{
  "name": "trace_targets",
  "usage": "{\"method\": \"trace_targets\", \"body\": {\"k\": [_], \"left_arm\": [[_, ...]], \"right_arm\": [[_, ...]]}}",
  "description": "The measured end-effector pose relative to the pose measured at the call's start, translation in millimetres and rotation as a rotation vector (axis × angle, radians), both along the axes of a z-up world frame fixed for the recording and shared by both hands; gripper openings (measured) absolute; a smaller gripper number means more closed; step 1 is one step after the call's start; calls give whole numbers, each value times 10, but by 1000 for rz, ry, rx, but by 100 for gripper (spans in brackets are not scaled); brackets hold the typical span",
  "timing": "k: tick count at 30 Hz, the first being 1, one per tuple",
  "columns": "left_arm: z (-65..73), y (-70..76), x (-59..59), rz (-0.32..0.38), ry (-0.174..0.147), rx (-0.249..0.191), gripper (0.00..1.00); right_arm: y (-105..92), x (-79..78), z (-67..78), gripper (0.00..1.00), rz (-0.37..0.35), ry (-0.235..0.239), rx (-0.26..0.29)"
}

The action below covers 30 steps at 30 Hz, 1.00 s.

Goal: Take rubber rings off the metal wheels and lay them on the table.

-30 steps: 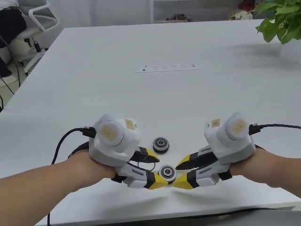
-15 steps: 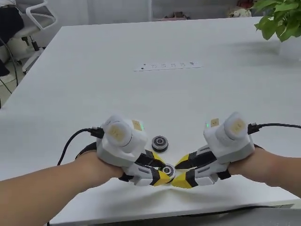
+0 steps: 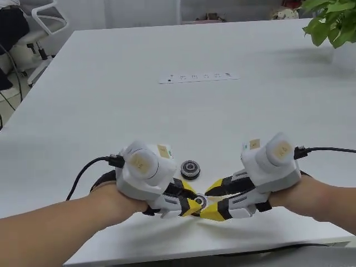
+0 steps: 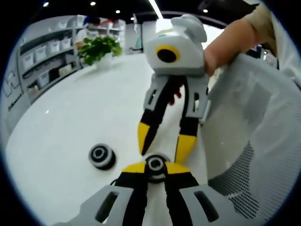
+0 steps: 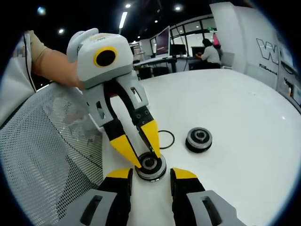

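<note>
A small metal wheel (image 3: 199, 201) with a black rubber ring hangs just above the white table's (image 3: 167, 111) near edge. My left gripper (image 3: 190, 202) is shut on it, its yellow tips pinching both sides of the wheel (image 4: 156, 164). My right gripper (image 3: 208, 200) faces it from the right, open, with one jaw on each side of the wheel (image 5: 151, 166) and not touching. A second wheel (image 3: 190, 168) lies flat on the table just beyond. One loose black rubber ring (image 5: 164, 139) lies on the table beside the left gripper (image 5: 145, 157).
A white socket strip (image 3: 198, 78) lies mid-table. A green plant (image 3: 334, 22) stands at the far right corner, an office chair (image 3: 39, 22) at the far left. A mesh chair back (image 5: 51, 155) is close behind the near edge. Cables trail from both grippers.
The right gripper's open jaws have slid left and now straddle the held wheel. The left gripper has edged slightly right, still holding the wheel.
</note>
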<state>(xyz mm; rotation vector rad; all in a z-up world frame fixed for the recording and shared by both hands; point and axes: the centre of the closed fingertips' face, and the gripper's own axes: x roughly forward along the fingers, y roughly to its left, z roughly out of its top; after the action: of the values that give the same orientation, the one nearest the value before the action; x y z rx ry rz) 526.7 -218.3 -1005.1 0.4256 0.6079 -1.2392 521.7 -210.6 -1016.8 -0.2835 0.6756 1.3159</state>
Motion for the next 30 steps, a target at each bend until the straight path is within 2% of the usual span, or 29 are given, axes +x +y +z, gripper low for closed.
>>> {"method": "trace_targets", "body": {"k": [4,9,15,30], "left_arm": [[2,1,0,8,-1,-5,14],[-1,2,4,16,-4,-11,14],[-4,3,-1,23,-5,-17,14],[-5,9,-6,36,-18,-21,14]], "right_arm": [[52,-6,-9,33,16,-24,-5],[37,-3,-39,27,30,-47,-28],[-14,-12,-71,24,28,-45,-45],[-81,-19,-68,18,15,-30,-45]]}}
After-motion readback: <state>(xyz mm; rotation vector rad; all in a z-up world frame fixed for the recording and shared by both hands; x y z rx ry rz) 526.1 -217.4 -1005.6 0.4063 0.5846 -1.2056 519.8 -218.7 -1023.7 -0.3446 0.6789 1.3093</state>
